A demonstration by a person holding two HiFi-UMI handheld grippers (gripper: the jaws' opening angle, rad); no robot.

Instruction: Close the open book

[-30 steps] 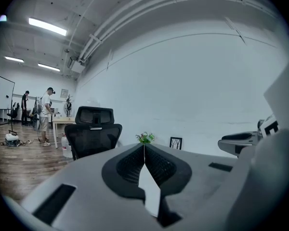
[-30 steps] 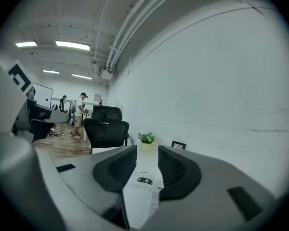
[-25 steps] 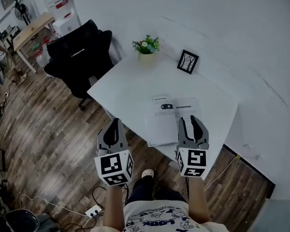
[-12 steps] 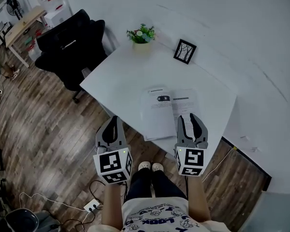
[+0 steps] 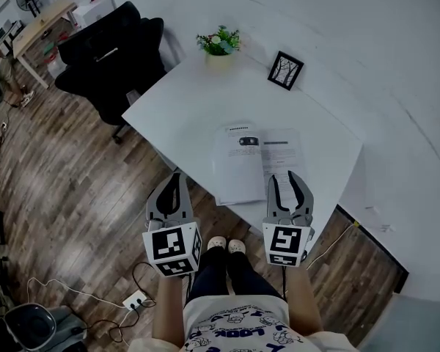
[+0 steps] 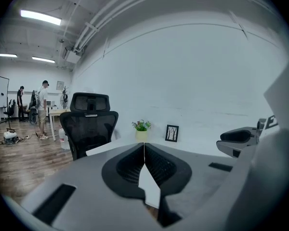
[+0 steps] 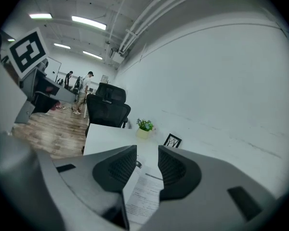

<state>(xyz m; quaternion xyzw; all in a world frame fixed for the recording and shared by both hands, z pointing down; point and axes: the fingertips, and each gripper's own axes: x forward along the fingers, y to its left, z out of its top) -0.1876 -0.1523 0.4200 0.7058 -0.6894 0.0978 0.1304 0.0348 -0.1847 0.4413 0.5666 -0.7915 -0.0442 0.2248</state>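
Nearest the person, the left gripper (image 5: 174,182) is closed and empty, off the near edge of the white table (image 5: 180,112). To its right, the right gripper (image 5: 287,180) is half open and holds nothing. It faces the near edge of the open book (image 5: 246,160), probably ready to lift one half. The book lies flat at the table's near right. A potted plant (image 5: 220,42) and a picture frame (image 5: 285,70) stand farthest back.

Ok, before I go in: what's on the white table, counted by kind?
Open book: 1
Potted plant: 1
Framed picture: 1
Total: 3
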